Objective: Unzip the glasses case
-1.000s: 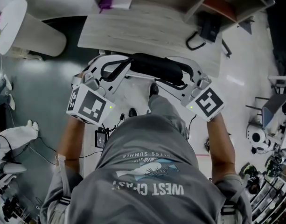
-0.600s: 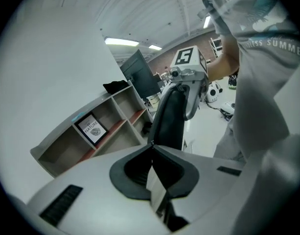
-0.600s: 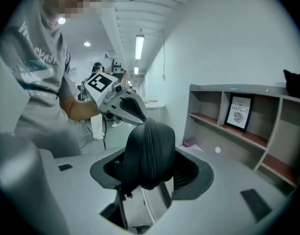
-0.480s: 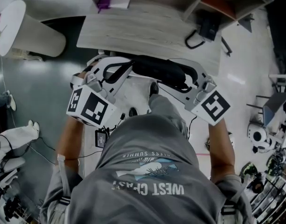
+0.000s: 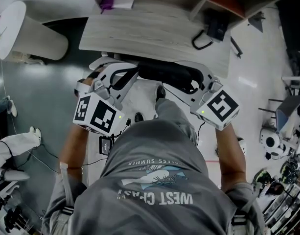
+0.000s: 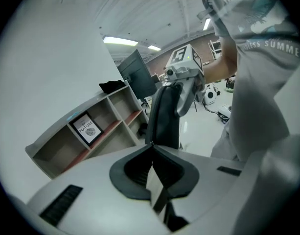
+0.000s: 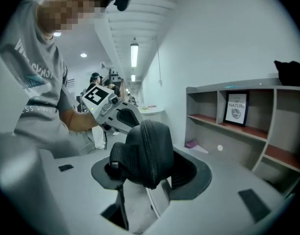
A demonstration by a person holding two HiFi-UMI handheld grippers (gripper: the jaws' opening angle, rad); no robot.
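Right gripper (image 7: 147,169) — jaws closing around 1 rounded end of the black zipped fabric glasses case (image 5: 167,74), which fills the gap between them. Left gripper (image 6: 151,146): jaws pressed together at the case's opposite tip; what they pinch is too small to tell. The case spans the 2 grippers in mid-air — beyond them, a pale wooden desk (image 5: 154,31).
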